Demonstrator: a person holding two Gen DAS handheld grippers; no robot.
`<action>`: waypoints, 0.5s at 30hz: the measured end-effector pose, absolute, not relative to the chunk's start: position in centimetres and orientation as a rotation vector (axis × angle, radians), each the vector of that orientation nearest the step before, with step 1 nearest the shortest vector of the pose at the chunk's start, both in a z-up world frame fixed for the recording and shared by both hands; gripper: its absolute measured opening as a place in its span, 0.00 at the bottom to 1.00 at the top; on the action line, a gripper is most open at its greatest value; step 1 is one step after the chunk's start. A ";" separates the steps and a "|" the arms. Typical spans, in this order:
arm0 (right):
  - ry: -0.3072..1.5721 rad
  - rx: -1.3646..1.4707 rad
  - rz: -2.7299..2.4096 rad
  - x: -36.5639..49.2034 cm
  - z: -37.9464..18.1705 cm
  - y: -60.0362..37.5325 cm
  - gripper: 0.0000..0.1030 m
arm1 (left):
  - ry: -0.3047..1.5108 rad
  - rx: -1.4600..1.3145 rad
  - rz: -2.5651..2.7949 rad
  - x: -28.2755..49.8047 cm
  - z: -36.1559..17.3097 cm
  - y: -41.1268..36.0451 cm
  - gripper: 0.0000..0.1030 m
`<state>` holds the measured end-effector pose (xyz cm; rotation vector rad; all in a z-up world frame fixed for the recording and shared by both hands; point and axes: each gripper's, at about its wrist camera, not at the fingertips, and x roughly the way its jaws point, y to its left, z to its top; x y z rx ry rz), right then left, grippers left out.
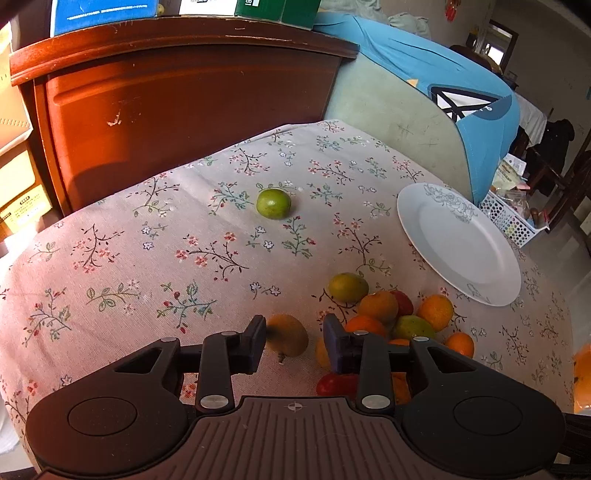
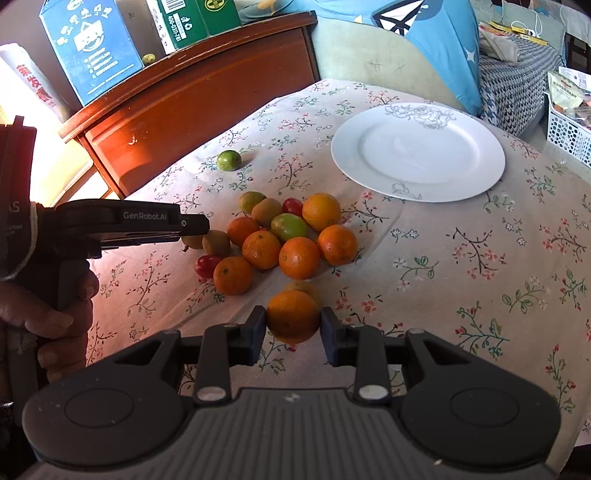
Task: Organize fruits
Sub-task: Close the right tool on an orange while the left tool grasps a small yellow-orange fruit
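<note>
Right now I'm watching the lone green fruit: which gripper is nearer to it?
Left. The left gripper sits at the pile's edge, facing the lone green fruit; the right gripper holds an orange on the pile's other side.

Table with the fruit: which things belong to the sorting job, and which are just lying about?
Belongs to the job:
- orange gripped in the right claw
- fruit pile
- lone green fruit
- white plate
- left claw

Just lying about:
- blue carton
- green carton
- white basket
- wooden cabinet
</note>
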<state>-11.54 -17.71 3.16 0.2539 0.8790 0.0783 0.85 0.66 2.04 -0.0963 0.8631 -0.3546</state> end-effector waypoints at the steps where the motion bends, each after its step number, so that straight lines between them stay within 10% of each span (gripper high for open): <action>1: 0.878 0.257 0.078 -11.5 3.2 -17.7 0.31 | 0.867 -0.108 -0.346 1.0 1.9 0.8 0.32; 15: 0.878 0.269 0.078 -11.4 3.2 -17.9 0.31 | 0.882 -0.126 -0.319 1.0 1.9 0.9 0.21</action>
